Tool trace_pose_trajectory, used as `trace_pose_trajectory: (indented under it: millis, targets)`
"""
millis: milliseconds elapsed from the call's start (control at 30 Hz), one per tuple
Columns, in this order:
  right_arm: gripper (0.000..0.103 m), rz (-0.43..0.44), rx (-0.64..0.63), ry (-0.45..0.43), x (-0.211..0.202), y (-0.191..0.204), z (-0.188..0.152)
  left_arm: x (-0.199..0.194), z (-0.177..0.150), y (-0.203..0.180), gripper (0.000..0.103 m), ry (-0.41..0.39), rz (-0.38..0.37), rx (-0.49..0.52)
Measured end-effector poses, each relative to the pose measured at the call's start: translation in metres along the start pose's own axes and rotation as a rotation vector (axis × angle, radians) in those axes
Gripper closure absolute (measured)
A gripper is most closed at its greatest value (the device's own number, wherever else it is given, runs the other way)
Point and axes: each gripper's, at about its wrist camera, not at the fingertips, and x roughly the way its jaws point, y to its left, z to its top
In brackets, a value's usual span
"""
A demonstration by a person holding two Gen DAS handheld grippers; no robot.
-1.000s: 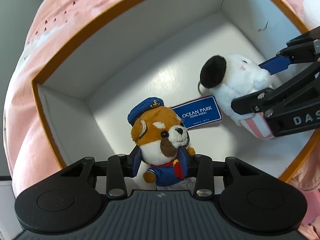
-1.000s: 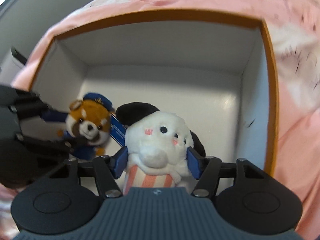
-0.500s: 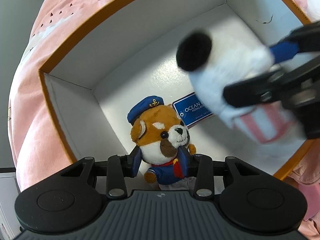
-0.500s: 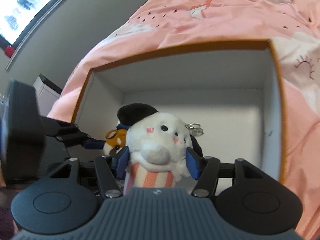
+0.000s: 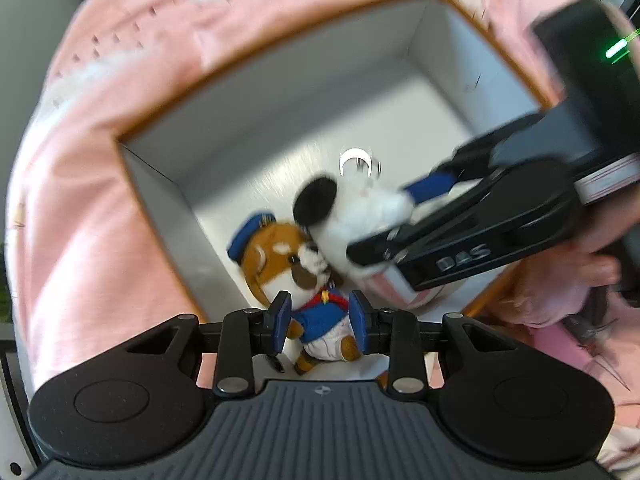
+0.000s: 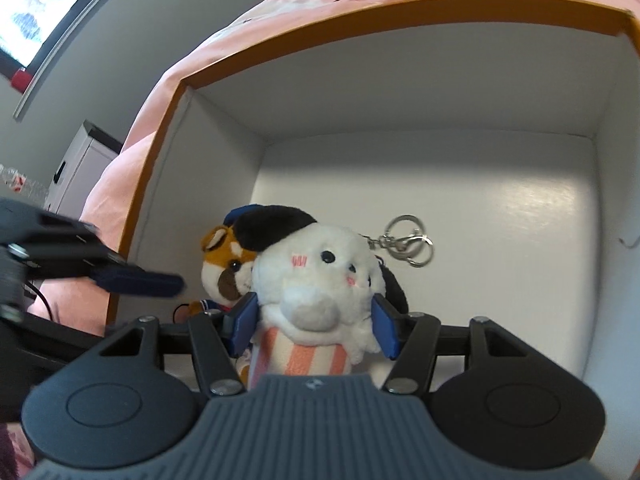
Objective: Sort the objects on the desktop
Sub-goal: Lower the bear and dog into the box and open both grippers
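A red panda plush (image 5: 288, 260) in a blue sailor cap and suit lies in the near left corner of a white box with an orange rim (image 5: 256, 76). My left gripper (image 5: 320, 316) hovers above it. Its jaws are closing, and the plush shows in the gap below the pads, not pressed by them. My right gripper (image 6: 314, 324) is shut on a white plush (image 6: 320, 264) with black ears and a pink-striped body. It holds that plush low in the box, against the panda's head (image 6: 224, 264). The white plush's keyring (image 6: 408, 240) rests on the box floor.
The box (image 6: 400, 12) sits on a pink patterned blanket (image 5: 100, 160). A hand (image 5: 572, 280) grips the right tool at the box's right rim. The far and right parts of the box floor (image 6: 500, 240) are bare. A white cabinet (image 6: 80, 164) stands beyond the blanket.
My left gripper has risen off the red panda plush, which stays in the box, and its jaws have narrowed. The right gripper swung the white plush over beside the panda.
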Motion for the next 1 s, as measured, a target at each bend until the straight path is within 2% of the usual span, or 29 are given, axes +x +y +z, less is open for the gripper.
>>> trace_pose_trajectory:
  millis: [133,200,300,400,600,700,767,1000]
  targets:
    - [0.042,0.008,-0.024,0.011,0.009,0.012,0.0,-0.033,-0.006,0.008,0.066,-0.083,0.015,-0.037]
    - [0.042,0.018,-0.021,0.013,0.011,0.017,0.001,-0.039,-0.003,0.0,0.066,-0.102,0.019,-0.059]
    - [0.042,0.024,-0.033,0.015,0.013,0.024,0.003,-0.039,-0.013,0.015,0.066,-0.125,0.037,-0.083]
    - [0.042,-0.017,-0.047,0.028,0.019,0.024,0.002,-0.016,-0.013,0.025,0.066,-0.134,0.047,-0.108]
    - [0.042,-0.138,-0.201,0.029,0.02,0.044,-0.01,-0.016,-0.03,0.02,0.066,-0.157,0.061,-0.134]
    - [0.039,-0.168,-0.256,0.019,0.018,0.05,-0.014,-0.013,-0.036,0.019,0.066,-0.173,0.07,-0.144]
    - [0.037,-0.158,-0.237,0.013,0.015,0.046,-0.012,-0.012,-0.04,0.021,0.066,-0.182,0.075,-0.161]
    - [0.037,-0.126,-0.152,0.026,0.003,0.038,-0.011,-0.019,-0.054,0.024,0.066,-0.228,0.078,-0.201]
